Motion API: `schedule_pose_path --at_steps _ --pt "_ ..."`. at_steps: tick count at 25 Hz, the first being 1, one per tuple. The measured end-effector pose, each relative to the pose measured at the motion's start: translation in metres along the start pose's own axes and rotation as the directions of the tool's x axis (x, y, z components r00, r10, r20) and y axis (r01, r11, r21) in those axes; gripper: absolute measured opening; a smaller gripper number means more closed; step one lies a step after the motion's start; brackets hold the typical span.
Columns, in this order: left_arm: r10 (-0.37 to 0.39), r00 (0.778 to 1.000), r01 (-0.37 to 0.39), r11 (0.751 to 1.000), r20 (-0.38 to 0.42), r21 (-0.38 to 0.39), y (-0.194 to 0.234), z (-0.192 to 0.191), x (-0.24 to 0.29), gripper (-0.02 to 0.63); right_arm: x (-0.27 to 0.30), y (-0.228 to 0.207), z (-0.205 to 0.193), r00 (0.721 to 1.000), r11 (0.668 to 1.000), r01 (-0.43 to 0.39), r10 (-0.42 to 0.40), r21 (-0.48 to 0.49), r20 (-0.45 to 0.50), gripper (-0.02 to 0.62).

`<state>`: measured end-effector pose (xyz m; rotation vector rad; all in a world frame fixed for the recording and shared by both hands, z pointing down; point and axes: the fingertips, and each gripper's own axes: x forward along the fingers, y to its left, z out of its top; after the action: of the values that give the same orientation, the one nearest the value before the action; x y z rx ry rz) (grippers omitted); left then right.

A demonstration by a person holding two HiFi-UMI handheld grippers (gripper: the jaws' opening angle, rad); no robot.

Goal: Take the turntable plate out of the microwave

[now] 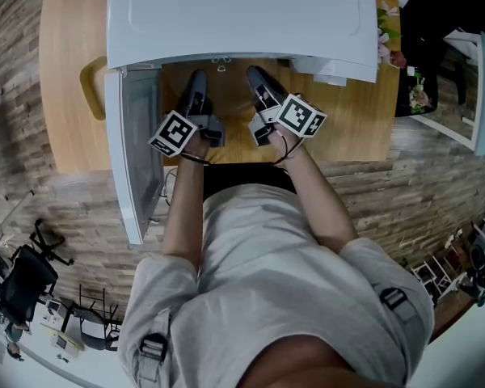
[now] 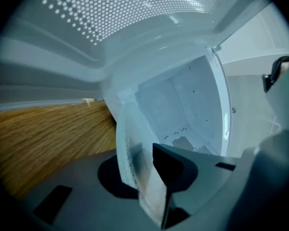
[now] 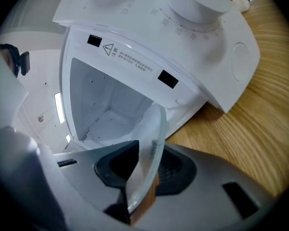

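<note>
Clenched on plate (image 3: 153, 129) rim: left hand-held gripper (image 1: 196, 83) at 9 o'clock, right hand-held gripper (image 1: 257, 79) at 3; microwave (image 1: 242, 14) at 12.

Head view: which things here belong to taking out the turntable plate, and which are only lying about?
Job: microwave, its open door, turntable plate, left gripper and right gripper, both shut on the plate.
Lying about: flowers, yellow object, office chair.

In the head view the microwave (image 1: 242, 23) hid the tips of the left gripper (image 2: 147, 172) and right gripper (image 3: 144, 167), and the turntable plate (image 3: 153, 129) could not be made out. Print on the warning label (image 3: 130, 61) was unreadably small.
</note>
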<state>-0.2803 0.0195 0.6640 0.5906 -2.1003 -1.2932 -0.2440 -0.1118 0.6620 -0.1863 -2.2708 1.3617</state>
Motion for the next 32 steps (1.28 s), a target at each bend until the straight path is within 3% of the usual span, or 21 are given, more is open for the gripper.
schedule_pose_path --at_steps 32 --pt "0.016 1.0 -0.016 0.999 0.006 0.041 -0.006 -0.036 -0.045 0.098 -0.048 -0.005 -0.028 0.999 1.0 -0.017 0.018 0.006 -0.043 0.103"
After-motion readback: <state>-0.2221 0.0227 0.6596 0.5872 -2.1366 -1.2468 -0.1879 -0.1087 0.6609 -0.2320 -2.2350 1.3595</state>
